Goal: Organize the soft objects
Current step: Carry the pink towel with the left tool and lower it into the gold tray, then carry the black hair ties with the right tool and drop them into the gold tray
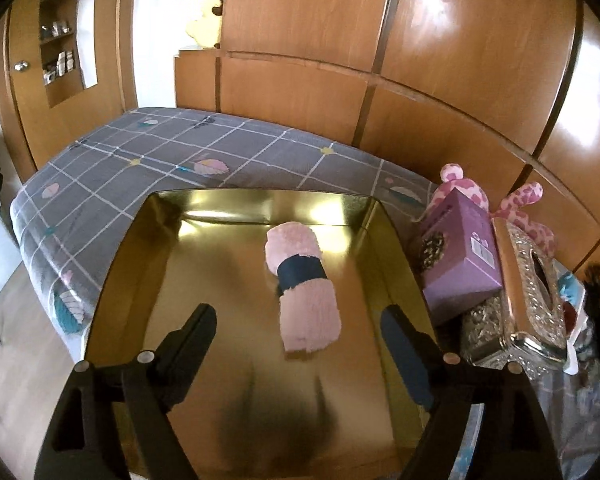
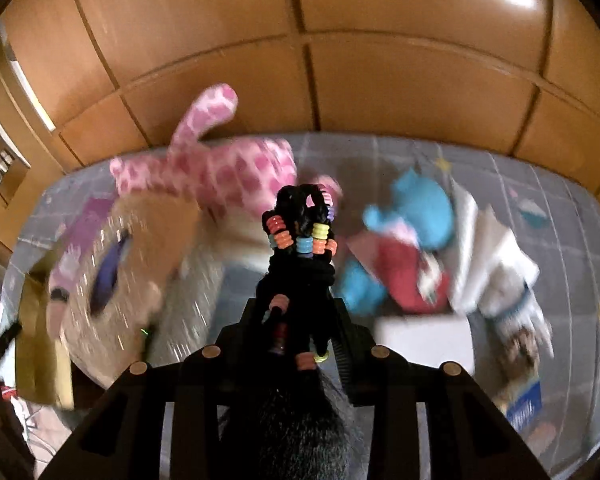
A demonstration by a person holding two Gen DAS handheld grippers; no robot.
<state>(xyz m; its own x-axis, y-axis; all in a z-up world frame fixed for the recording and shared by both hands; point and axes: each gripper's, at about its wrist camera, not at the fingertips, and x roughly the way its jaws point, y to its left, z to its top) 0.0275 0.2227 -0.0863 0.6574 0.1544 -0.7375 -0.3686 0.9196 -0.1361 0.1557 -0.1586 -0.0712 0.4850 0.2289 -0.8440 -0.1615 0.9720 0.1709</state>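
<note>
Left wrist camera looks steeply down from close above a gold tin (image 1: 116, 280) on the bed (image 1: 140, 152), wardrobe at 12 o'clock. Right wrist camera, blurred, faces the same wardrobe across the bed from low and near. Both views share the pink plush (image 1: 528, 200) (image 2: 220, 164) and purple box (image 1: 460, 248) (image 2: 88, 220).

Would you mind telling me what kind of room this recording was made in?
Most likely a bedroom. A bed with a grey checked sheet stands against wood-panelled wardrobe doors, plush toys such as a pink spotted one lie on it, and a wall niche with shelves holds small items.
</note>
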